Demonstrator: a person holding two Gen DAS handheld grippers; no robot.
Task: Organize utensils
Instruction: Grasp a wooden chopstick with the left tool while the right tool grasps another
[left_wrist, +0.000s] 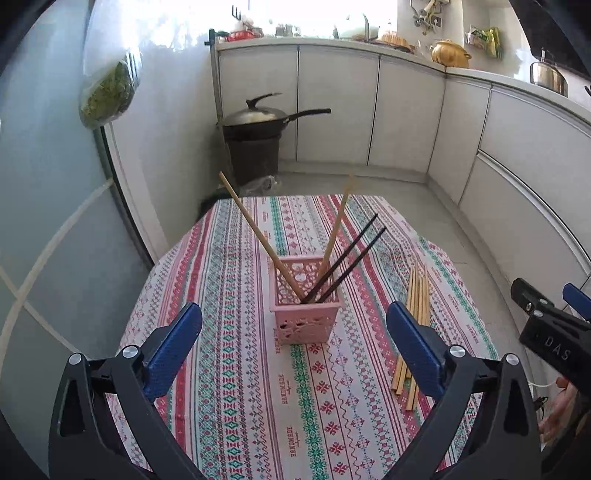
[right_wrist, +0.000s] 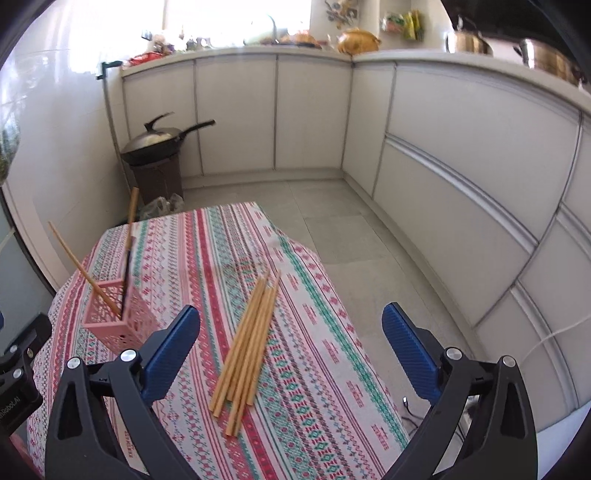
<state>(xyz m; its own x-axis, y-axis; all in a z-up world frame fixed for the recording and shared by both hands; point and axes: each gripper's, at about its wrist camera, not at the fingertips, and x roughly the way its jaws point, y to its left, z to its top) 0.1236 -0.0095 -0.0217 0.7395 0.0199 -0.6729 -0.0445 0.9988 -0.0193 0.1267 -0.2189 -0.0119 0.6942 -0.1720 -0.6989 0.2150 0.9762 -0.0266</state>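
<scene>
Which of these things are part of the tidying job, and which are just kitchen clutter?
Part of the job: pink holder, the chopsticks standing in it, loose wooden chopsticks on the tablecloth.

Just lying about: lidded wok, yellow pot, steel kettle.

My left gripper (left_wrist: 294, 325) and right gripper (right_wrist: 291, 328): matt black plastic arms, blue ribbed pads, bright metal pivot screws. Tablecloth (left_wrist: 236, 369): woven cloth, matt, with printed bands. Holder (left_wrist: 304, 299): pink plastic, perforated, slightly glossy. Loose chopsticks (right_wrist: 247, 343): pale wood or bamboo, smooth and matt. Dark chopsticks (left_wrist: 347, 258): glossy. Wok (left_wrist: 255, 120): dark metal. Cabinet doors (right_wrist: 461, 155): smooth, satin white.
</scene>
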